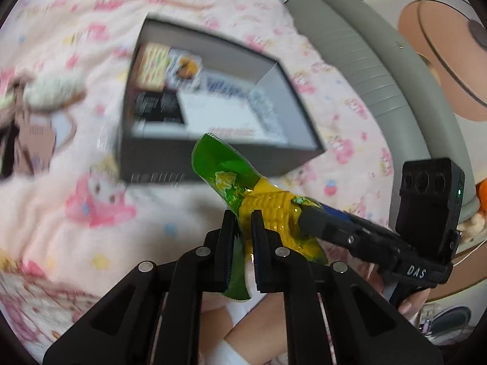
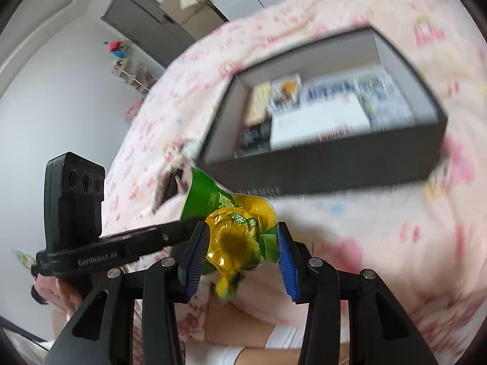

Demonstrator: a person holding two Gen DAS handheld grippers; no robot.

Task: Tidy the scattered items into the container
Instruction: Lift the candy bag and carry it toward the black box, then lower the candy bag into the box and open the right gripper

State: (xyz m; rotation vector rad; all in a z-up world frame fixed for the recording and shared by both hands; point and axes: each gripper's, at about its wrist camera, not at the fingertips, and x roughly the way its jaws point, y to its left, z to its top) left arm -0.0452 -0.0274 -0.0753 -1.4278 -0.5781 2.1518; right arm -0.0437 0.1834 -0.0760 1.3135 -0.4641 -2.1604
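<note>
A green and yellow corn snack packet (image 1: 258, 210) is held in the air just in front of a dark grey open box (image 1: 152, 158) on a pink patterned blanket. My left gripper (image 1: 243, 222) is shut on the packet's green edge. My right gripper (image 2: 243, 237) closes on the packet's yellow end (image 2: 234, 240), and it also shows in the left wrist view (image 1: 316, 222). The box (image 2: 334, 170) holds several packets and a white carton (image 2: 319, 121). The left gripper's finger shows in the right wrist view (image 2: 170, 228).
A pink blanket (image 1: 76, 228) covers the bed. A small plush item (image 1: 45, 94) and a dark object (image 1: 9, 149) lie left of the box. A grey padded headboard (image 1: 365, 60) curves at the right. A grey wardrobe (image 2: 146, 21) stands by the far wall.
</note>
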